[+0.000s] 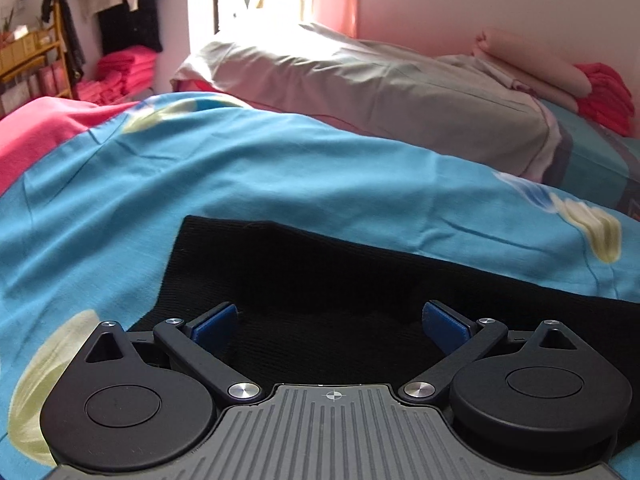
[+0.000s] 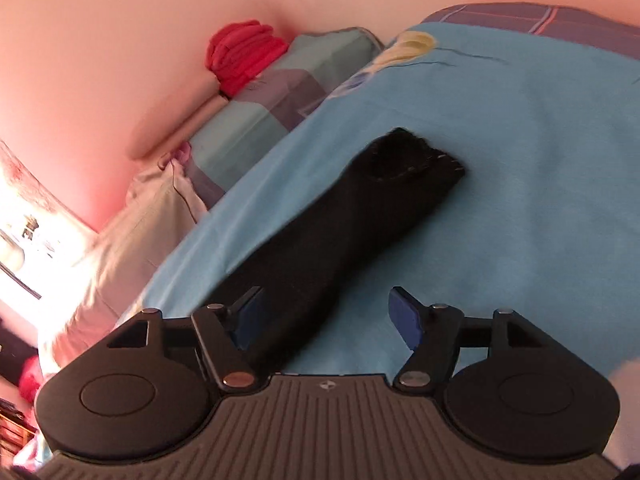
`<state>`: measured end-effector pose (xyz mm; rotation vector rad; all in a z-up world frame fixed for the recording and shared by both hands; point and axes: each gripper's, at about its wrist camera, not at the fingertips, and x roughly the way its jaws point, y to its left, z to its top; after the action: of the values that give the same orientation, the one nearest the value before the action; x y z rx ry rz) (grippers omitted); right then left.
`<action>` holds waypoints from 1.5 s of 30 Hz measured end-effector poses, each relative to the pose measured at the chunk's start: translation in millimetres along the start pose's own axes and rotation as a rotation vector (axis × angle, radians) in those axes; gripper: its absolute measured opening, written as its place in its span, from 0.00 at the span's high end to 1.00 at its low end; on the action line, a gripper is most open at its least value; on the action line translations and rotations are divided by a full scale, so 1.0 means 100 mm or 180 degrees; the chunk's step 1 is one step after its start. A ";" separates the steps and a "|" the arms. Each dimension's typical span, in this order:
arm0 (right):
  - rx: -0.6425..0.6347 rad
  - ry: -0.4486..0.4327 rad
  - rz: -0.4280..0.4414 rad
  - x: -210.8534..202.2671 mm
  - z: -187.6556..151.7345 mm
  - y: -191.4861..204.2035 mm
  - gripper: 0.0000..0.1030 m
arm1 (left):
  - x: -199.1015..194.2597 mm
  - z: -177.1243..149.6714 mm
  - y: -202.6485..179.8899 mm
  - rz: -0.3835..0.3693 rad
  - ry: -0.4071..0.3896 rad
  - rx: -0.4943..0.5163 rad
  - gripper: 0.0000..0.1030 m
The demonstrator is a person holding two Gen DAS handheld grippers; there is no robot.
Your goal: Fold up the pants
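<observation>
Black knit pants (image 1: 320,280) lie flat on the blue bedsheet (image 1: 200,184). My left gripper (image 1: 330,322) hovers just over them, jaws wide open, blue pads (image 1: 212,326) apart with only cloth beneath. In the right wrist view a long black pant leg (image 2: 340,232) runs diagonally away to its cuff (image 2: 416,156) on the blue bedsheet (image 2: 520,160). My right gripper (image 2: 328,314) stands open above the near end of that leg; the cloth passes under the left pad (image 2: 250,312), and nothing is pinched.
A grey pillow (image 1: 380,92) lies beyond the pants, with folded pink and red cloths (image 1: 600,92) against the pink wall. A pink blanket (image 1: 36,132) sits at the left. Shelves and hanging clothes (image 1: 120,8) stand far left. The red folded pile (image 2: 244,56) tops the bed's head.
</observation>
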<state>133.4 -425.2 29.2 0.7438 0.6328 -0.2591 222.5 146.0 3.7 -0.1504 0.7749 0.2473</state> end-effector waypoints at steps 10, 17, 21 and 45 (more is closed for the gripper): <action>0.0095 0.0550 0.0505 0.34 -0.03 -0.08 0.15 | 0.22 -0.12 -0.15 -0.0071 0.0162 -0.0163 0.00; -0.0005 0.0179 0.0696 0.73 0.14 -0.08 0.15 | 0.23 -0.30 -0.27 0.0102 -0.0187 0.0089 0.00; 0.0010 0.0005 0.0721 0.77 0.15 -0.10 0.18 | 0.23 -0.30 -0.25 0.0085 -0.0227 0.0068 0.00; 0.1280 -0.0234 0.0467 0.47 0.15 -0.63 0.48 | 0.16 -0.28 -0.04 -0.0233 -0.0320 -0.0320 0.00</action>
<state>149.6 -481.2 -26.2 1.1569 0.4572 -0.2807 216.1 138.3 -27.1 -0.2589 0.6561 0.2229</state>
